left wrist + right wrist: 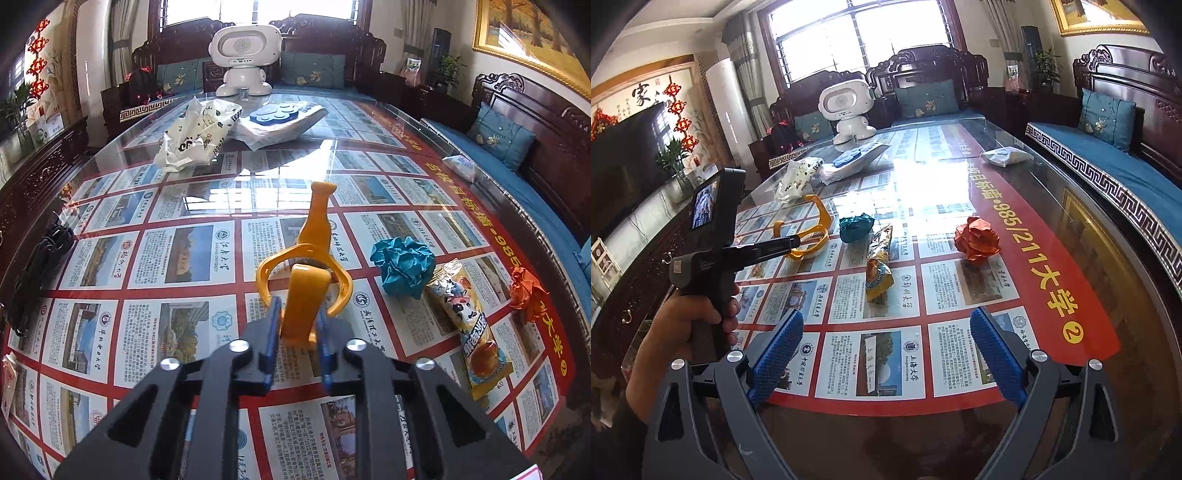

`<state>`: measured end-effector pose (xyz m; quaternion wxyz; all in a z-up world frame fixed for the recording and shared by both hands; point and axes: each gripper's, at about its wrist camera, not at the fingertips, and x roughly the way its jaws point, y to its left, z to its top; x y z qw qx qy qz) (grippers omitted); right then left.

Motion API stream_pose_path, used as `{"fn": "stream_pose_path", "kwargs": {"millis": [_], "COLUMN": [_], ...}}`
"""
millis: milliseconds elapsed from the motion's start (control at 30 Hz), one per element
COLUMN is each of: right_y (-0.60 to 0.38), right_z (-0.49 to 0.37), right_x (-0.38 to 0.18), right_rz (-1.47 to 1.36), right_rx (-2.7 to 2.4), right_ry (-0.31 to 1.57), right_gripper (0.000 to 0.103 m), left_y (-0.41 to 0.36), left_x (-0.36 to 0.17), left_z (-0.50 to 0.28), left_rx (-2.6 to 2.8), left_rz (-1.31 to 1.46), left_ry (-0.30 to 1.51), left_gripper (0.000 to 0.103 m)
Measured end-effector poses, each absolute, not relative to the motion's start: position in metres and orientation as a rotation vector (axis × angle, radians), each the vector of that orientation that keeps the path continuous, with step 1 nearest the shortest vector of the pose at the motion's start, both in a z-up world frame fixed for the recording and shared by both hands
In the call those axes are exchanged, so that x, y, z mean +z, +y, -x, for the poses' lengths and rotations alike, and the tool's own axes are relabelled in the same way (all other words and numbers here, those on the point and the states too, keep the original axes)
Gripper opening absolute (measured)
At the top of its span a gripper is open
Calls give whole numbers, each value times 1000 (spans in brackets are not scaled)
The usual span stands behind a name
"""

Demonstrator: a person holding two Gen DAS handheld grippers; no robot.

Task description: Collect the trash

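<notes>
A yellow toy banana peel (pixel 314 240) lies on the glass table top (pixel 207 192), and my left gripper (pixel 298 321) is shut on its near strip, one blue pad on each side. The right wrist view shows that gripper (pixel 796 242), held by a hand (pixel 701 317), at the peel (pixel 818 229). To the right of the peel sit a teal crumpled paper ball (pixel 402 266) (pixel 856 227), a snack wrapper (pixel 469 325) (pixel 879 269) and an orange crumpled paper ball (pixel 526 291) (pixel 977 240). My right gripper (pixel 886 325) hangs open and empty over the near edge.
A white printed plastic bag (pixel 195 136), a white packet with a blue piece on it (pixel 277 118) and a white robot toy (pixel 243 55) stand at the table's far end. A tissue pack (pixel 1006 155) lies near the right edge. Carved wooden benches with blue cushions (pixel 1108 158) surround the table.
</notes>
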<state>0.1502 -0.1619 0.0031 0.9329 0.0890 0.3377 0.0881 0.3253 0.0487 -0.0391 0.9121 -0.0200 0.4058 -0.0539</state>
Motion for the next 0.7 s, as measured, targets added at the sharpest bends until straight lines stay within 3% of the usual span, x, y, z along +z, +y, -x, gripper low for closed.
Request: {"fn": "stream_pose_path", "kwargs": {"millis": [700], "right_y": [-198], "right_z": [-235], "right_x": [-27], "right_rz": [-149], "right_rx": [18], "right_ry": [772], "right_gripper": [89], "left_y": [36], "left_x": [-30], "left_z": [-298], "left_rx": [-167], "left_rz": [80], "left_ry": [831], "left_gripper": [15]}}
